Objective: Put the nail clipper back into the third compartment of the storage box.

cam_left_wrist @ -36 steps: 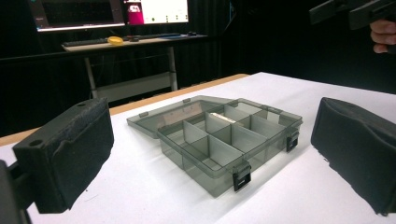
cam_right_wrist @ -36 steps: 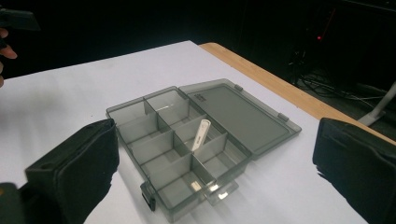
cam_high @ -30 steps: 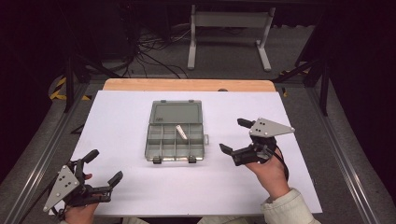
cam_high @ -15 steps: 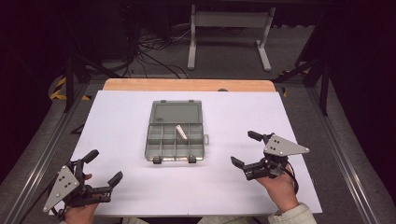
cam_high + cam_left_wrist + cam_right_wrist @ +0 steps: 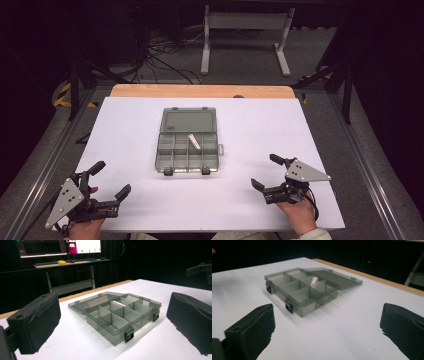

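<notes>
Organizer box [image 5: 189, 144] w/ white tube [image 5: 194, 142] inside

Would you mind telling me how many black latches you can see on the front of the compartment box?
2. Both sit on the near front wall of the compartment box: one black latch toward the left corner, the other toward the right corner. Neither looks fastened, since the lid lies open behind.

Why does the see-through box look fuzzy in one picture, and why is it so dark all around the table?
In the right gripper view the organizer box is smeared by motion blur; in the left gripper view it looks sharp, with the near jaws soft. In the high view light falls on the white table alone, so the floor and room behind stay dark.
</notes>
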The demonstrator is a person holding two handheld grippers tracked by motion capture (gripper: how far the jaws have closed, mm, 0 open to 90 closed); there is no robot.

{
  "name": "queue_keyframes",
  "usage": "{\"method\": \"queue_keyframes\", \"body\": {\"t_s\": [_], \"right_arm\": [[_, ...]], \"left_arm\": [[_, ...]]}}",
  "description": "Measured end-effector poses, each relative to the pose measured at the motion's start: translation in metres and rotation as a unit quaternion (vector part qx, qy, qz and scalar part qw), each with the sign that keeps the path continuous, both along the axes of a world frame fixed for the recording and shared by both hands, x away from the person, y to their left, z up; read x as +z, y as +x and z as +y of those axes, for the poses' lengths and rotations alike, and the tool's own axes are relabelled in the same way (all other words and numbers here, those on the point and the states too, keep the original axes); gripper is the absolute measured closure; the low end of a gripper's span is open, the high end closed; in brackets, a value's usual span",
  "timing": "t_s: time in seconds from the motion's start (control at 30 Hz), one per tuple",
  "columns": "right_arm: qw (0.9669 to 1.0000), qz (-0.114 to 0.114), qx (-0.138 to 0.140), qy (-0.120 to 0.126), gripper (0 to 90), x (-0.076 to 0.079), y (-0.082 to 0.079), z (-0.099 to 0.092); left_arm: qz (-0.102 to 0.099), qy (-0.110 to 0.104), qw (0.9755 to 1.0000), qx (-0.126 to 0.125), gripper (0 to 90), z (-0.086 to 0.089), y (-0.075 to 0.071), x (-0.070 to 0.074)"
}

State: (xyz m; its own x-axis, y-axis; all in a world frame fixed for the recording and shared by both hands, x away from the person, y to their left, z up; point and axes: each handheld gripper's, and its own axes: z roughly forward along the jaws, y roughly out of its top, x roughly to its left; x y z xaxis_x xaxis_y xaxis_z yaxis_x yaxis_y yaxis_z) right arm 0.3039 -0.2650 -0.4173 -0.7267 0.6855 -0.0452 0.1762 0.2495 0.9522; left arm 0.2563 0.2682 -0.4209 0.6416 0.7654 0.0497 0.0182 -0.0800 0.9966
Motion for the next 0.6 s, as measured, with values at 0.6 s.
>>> {"method": "queue_keyframes", "body": {"t_s": [0.6], "right_arm": [[0.9999,0.004,-0.013,-0.002,0.4,-0.021,-0.005,-0.001]], "left_arm": [[0.004,-0.001,0.9999,-0.011,0.2,-0.001,0.001,-0.002]]}}
